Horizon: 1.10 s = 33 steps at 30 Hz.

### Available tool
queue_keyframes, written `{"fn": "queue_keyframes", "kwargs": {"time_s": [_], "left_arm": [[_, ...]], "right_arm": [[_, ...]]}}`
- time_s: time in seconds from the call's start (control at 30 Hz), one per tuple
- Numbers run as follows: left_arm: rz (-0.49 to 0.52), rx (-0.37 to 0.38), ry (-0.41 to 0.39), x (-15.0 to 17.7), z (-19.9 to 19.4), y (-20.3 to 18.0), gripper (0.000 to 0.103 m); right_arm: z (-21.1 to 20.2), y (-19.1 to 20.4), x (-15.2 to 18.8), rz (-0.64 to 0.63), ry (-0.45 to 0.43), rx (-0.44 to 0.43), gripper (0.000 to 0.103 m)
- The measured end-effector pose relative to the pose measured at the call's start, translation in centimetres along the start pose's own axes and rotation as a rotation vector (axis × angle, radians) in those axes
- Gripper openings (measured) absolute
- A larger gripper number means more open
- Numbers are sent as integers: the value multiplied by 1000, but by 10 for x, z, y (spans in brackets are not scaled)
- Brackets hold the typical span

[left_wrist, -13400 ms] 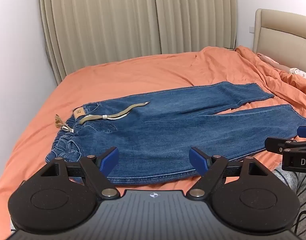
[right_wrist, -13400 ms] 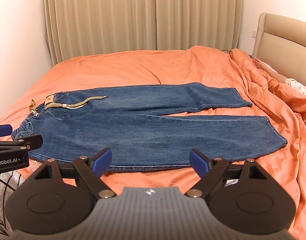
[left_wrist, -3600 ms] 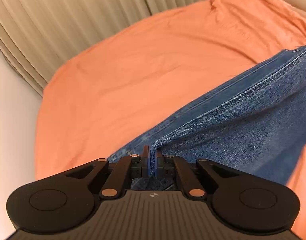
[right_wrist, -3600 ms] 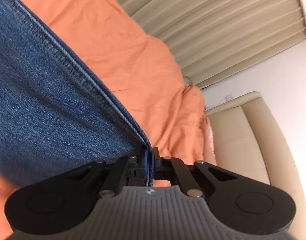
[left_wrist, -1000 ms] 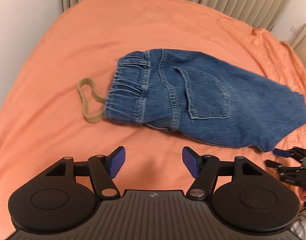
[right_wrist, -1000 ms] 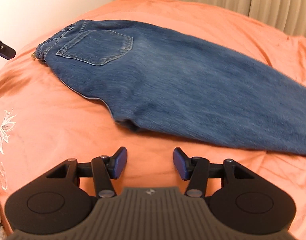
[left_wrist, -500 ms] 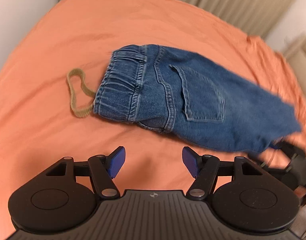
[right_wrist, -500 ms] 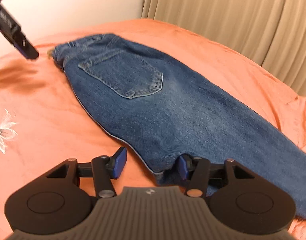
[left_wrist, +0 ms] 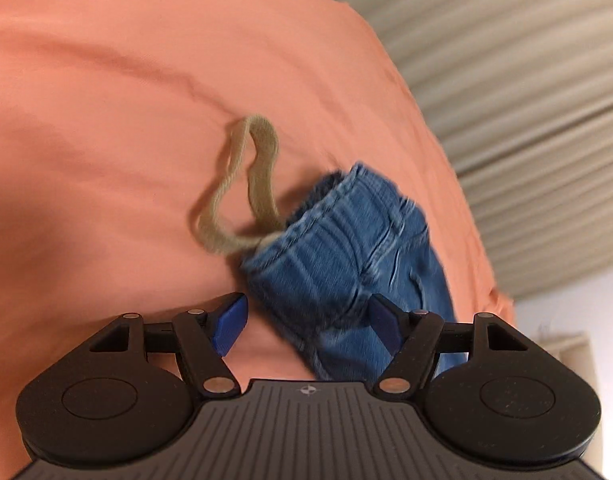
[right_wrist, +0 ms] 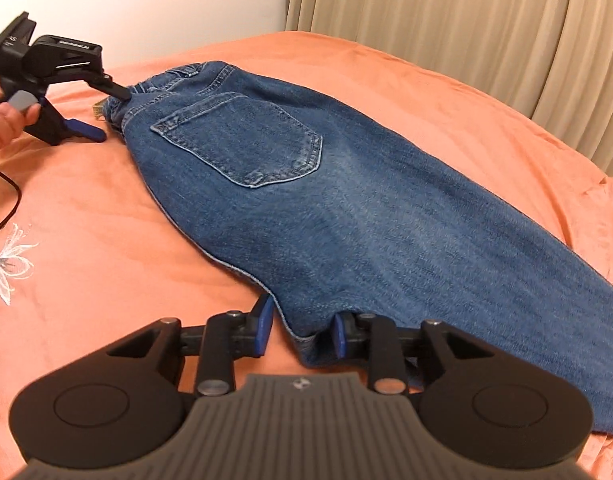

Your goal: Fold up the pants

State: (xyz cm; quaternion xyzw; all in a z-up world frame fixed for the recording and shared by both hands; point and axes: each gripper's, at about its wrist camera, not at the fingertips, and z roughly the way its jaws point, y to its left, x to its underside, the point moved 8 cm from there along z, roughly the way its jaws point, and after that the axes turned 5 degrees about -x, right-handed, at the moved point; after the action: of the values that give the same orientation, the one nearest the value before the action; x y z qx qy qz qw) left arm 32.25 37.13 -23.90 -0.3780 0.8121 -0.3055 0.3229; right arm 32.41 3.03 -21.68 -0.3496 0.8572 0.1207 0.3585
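Observation:
The blue jeans [right_wrist: 346,208] lie on the orange bed, folded lengthwise with one leg over the other and a back pocket [right_wrist: 242,140] facing up. My right gripper [right_wrist: 300,326] is open, its jaws on either side of the crotch corner of the jeans. My left gripper [left_wrist: 306,320] is open around the elastic waistband [left_wrist: 338,240]. It also shows in the right wrist view [right_wrist: 110,112] at the waistband's near corner. A tan drawstring loop [left_wrist: 242,188] trails out of the waistband onto the sheet.
The orange bedsheet [right_wrist: 86,240] carries a white flower embroidery [right_wrist: 6,268] at the left. Beige curtains [right_wrist: 486,20] hang behind the bed and a white wall [right_wrist: 146,0] is at the left. A black cable [right_wrist: 6,200] runs from the left gripper.
Both grippers have moved in to the jeans: the left one now straddles the waistband, the right one the crotch corner, with narrower jaws. The jeans lie as before.

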Motion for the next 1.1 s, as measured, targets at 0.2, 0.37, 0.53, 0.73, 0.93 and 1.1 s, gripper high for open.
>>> {"fn": "queue_keyframes", "kwargs": {"time_s": [0.2, 0.37, 0.53, 0.73, 0.93, 1.1], "left_arm": [[72, -128, -65, -19, 7, -23, 23], [272, -188, -164, -32, -36, -85, 19], [377, -299, -193, -45, -73, -92, 19], [352, -471, -83, -33, -41, -7, 20], [399, -498, -38, -33, -14, 1, 36], [568, -531, -32, -47, -47, -17, 67]], "right_arm": [[2, -5, 4, 73, 20, -65, 11], [-17, -5, -4, 125, 12, -134, 7], [-41, 11, -10, 178, -10, -245, 7], [-27, 46, 11, 242, 36, -307, 7], [-12, 43, 25, 333, 76, -298, 13], [-37, 37, 23, 286, 91, -270, 29]]}}
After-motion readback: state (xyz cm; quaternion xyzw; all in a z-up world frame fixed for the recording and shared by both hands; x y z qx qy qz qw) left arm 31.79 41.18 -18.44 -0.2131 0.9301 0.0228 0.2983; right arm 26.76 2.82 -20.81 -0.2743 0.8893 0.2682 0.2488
